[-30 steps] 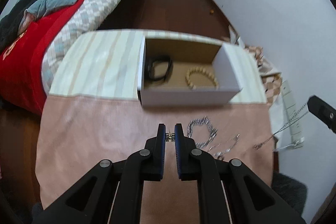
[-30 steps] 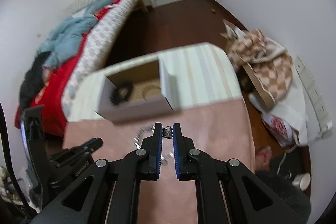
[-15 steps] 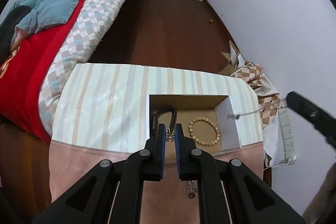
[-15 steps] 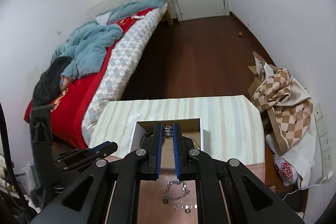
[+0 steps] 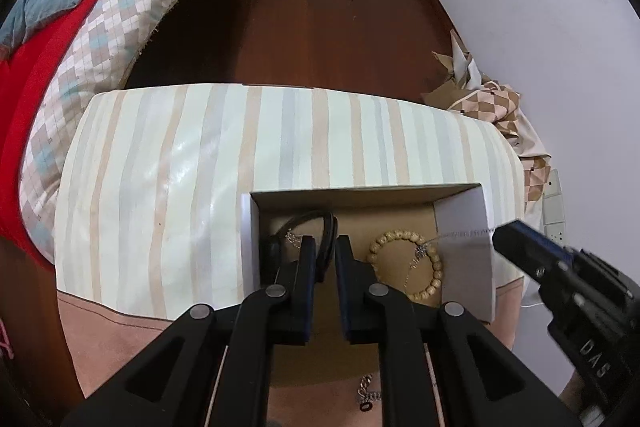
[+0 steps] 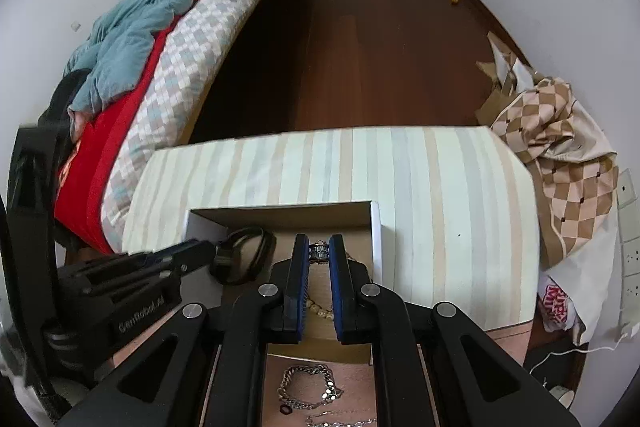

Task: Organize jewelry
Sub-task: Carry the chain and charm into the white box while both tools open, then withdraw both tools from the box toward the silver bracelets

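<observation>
A white cardboard box (image 5: 464, 267) stands on the striped tablecloth (image 5: 200, 187). In it lie a black band (image 5: 330, 227) and a wooden bead bracelet (image 5: 436, 267). My left gripper (image 5: 326, 247) hangs over the box; its jaws are opening, with nothing between them. One end of the thin silver necklace (image 5: 294, 239) lies in the box just left of its fingers. My right gripper (image 6: 319, 251) is shut on the necklace's other clasp (image 6: 319, 253). In the left wrist view the right gripper (image 5: 500, 233) holds the chain taut over the box's right wall, and its pendant (image 5: 420, 251) hangs above the beads.
More silver chains (image 6: 308, 387) lie on the pink cloth (image 5: 120, 339) in front of the box. A bed (image 5: 80, 27) with red and checked covers runs along the left. A checked bag (image 6: 560, 155) sits by the right wall. Dark wood floor lies beyond the table.
Both grippers have moved forward from the pink cloth to above the box and come lower. The clasp that sat between the left fingertips is gone from them; that end now lies in the box.
</observation>
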